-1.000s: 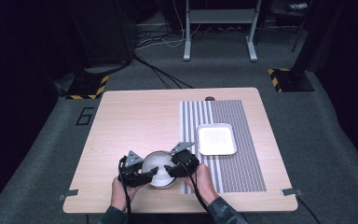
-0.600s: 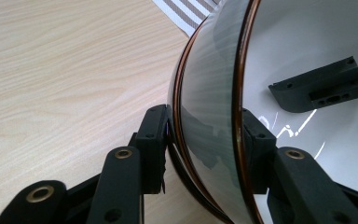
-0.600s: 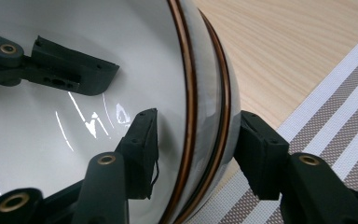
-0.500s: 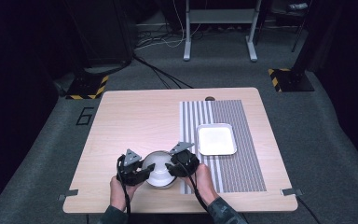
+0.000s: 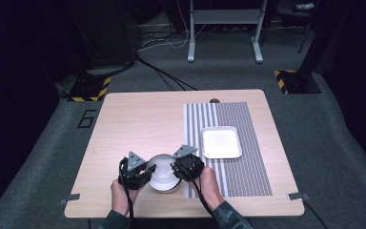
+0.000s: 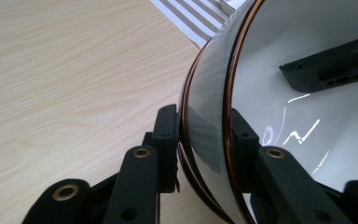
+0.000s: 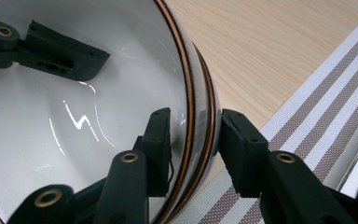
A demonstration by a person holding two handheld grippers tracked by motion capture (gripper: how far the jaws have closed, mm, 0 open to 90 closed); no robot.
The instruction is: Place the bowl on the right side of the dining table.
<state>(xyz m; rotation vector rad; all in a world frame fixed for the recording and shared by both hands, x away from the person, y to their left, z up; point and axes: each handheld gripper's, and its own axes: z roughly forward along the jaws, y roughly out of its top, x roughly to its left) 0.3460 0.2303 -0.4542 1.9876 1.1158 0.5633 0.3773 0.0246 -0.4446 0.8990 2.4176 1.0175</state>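
So right at your edge of the table (image 5: pixel 124 124) you've got both hands wrapped around the grippers, one on each side of the white bowl (image 5: pixel 163 177). Your left gripper (image 5: pixel 145 172) has the bowl's rim between its jaws: in the left gripper view the outer jaw sits flat against the outside wall and the inner one is tucked up against the inside, just under the brown-edged lip. Its jaws have just been closing, and by the look of it they're now pinched on that wall. Your right gripper (image 5: pixel 176 168) is doing the same thing on the opposite side. One jaw is inside the bowl and one outside. Those jaws have also just been closing, and they look snug on the rim too, though the outer pad's contact is a bit hard to call from that angle.

The bowl itself sits near the front edge, just left of the striped placemat (image 5: pixel 248 167), with its right side just about at the mat's edge.

Further back on the mat there's the white rectangular tray (image 5: pixel 221 141), well clear of the bowl.
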